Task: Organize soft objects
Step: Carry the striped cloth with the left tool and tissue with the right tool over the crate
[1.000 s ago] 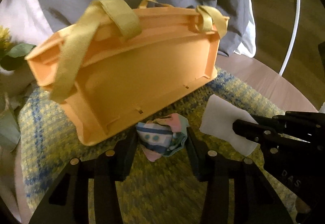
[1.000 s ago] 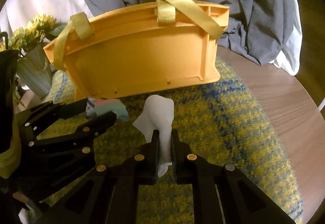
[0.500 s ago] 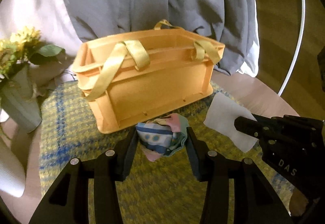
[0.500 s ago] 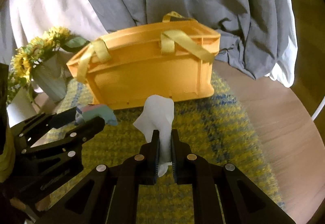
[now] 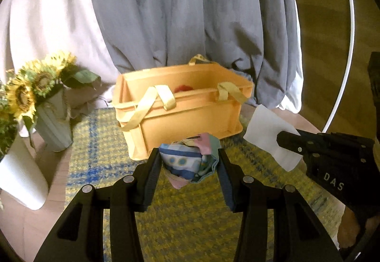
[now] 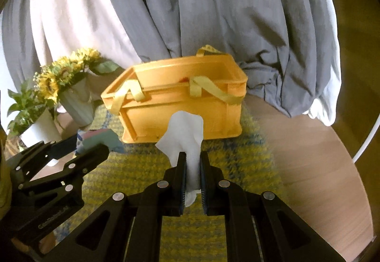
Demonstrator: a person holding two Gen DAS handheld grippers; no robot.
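Observation:
An orange crate [image 5: 190, 117] [image 6: 180, 114] with yellow strap handles stands on a yellow and blue woven mat [image 5: 190, 226]. Something red [image 5: 182, 88] shows inside it. My left gripper [image 5: 188, 157] is shut on a crumpled bundle of patterned cloth [image 5: 187, 160], blue, pink and green, held in the air in front of the crate. In the right wrist view the same bundle [image 6: 97, 141] pokes out of the left gripper at the left. My right gripper [image 6: 192, 160] is shut on a white cloth [image 6: 184, 138] [image 5: 270, 136], which stands up from its fingers before the crate.
Sunflowers in a ribbed pale vase [image 5: 54, 129] [image 6: 78, 105] and a white pot [image 5: 19, 181] stand left of the crate. Grey and white fabric [image 5: 190, 12] hangs behind it. The round wooden table [image 6: 315, 157] extends right of the mat, with a white hoop [image 5: 349, 24] beyond.
Both grippers have risen and drawn back from the crate, each still holding its cloth. The crate looks smaller, and its open top and the flowers have come into view.

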